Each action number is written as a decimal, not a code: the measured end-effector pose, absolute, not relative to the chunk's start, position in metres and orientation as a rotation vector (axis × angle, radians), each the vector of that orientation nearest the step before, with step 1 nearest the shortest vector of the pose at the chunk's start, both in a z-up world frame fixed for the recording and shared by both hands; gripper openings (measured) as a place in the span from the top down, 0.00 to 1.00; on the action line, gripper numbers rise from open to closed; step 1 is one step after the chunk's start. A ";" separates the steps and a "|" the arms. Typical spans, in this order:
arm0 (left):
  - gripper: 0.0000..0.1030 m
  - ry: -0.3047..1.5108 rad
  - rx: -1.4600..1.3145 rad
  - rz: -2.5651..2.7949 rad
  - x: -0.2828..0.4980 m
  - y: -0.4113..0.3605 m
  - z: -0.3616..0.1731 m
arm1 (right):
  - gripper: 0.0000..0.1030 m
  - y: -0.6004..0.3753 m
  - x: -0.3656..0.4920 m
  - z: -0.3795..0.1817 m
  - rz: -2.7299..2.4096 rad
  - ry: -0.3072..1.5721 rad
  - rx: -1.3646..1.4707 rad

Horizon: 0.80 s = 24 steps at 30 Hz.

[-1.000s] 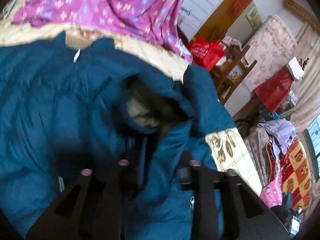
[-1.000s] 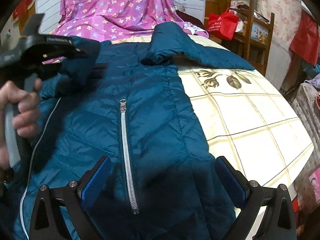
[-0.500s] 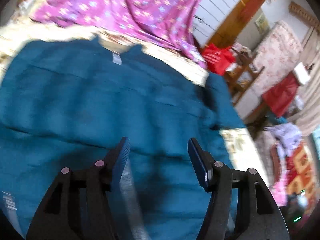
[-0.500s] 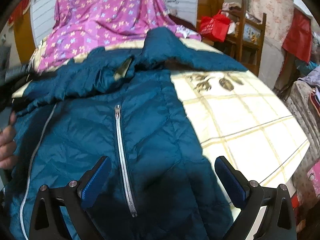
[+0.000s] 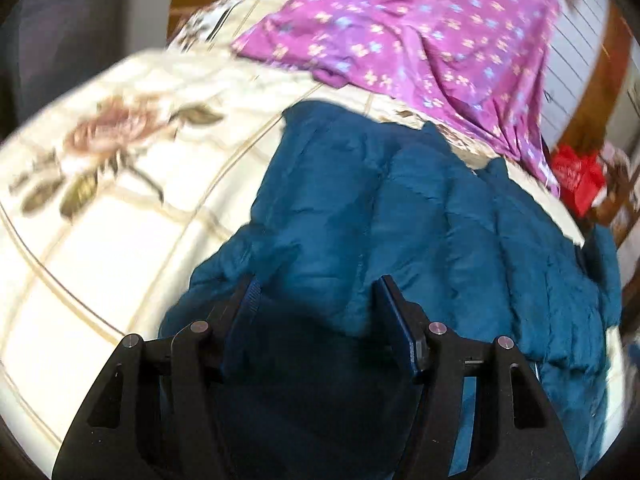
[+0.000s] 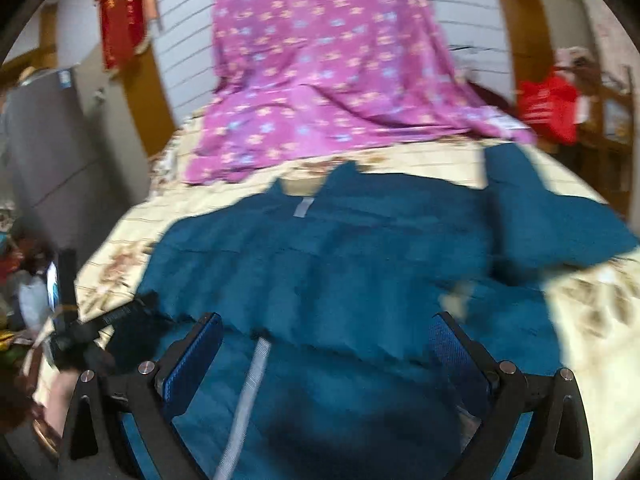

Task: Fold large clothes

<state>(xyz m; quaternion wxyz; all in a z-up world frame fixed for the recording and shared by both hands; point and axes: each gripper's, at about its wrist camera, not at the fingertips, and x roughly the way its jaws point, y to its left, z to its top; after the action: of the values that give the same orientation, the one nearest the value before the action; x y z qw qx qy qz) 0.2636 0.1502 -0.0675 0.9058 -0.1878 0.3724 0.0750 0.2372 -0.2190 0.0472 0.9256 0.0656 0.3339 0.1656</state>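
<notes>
Teal jacket (image 6: 360,264) lies spread on my bedspread (image 5: 120,200); my left gripper (image 5: 316,308) and right gripper (image 6: 324,344) hover with jaws spread.

A purple flowery sheet (image 6: 328,80) lies on the cream bedspread (image 5: 120,184); a red bag (image 6: 548,108) sits right of the sheet.

Teal jacket (image 6: 360,248); purple floral sheet (image 6: 320,80); cream rose-print bedspread (image 5: 100,200).

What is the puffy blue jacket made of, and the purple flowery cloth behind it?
The blue jacket looks like quilted synthetic shell, probably nylon or polyester: stitched puffy channels, slight sheen. The purple cloth looks like thin matte printed cotton or similar, draping in soft folds.
</notes>
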 end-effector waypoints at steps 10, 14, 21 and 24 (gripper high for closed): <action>0.41 0.791 -0.410 0.163 0.262 0.152 -0.068 | 0.04 -0.267 0.319 -0.029 0.183 0.889 0.319; 0.41 0.802 -0.400 0.171 0.267 0.149 -0.068 | 0.00 -0.258 0.322 -0.032 0.216 0.901 0.276; 0.40 0.820 -0.366 0.190 0.274 0.144 -0.068 | 0.02 -0.273 0.314 -0.027 0.216 0.906 0.250; 0.40 0.824 -0.352 0.198 0.276 0.142 -0.068 | 0.02 -0.277 0.290 -0.001 0.196 0.806 0.234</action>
<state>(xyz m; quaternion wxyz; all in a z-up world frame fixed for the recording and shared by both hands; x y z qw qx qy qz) 0.2755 0.1420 -0.0679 0.8965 -0.1698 0.3979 0.0954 0.2901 -0.2768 -0.0011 0.9086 0.1134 0.3905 0.0951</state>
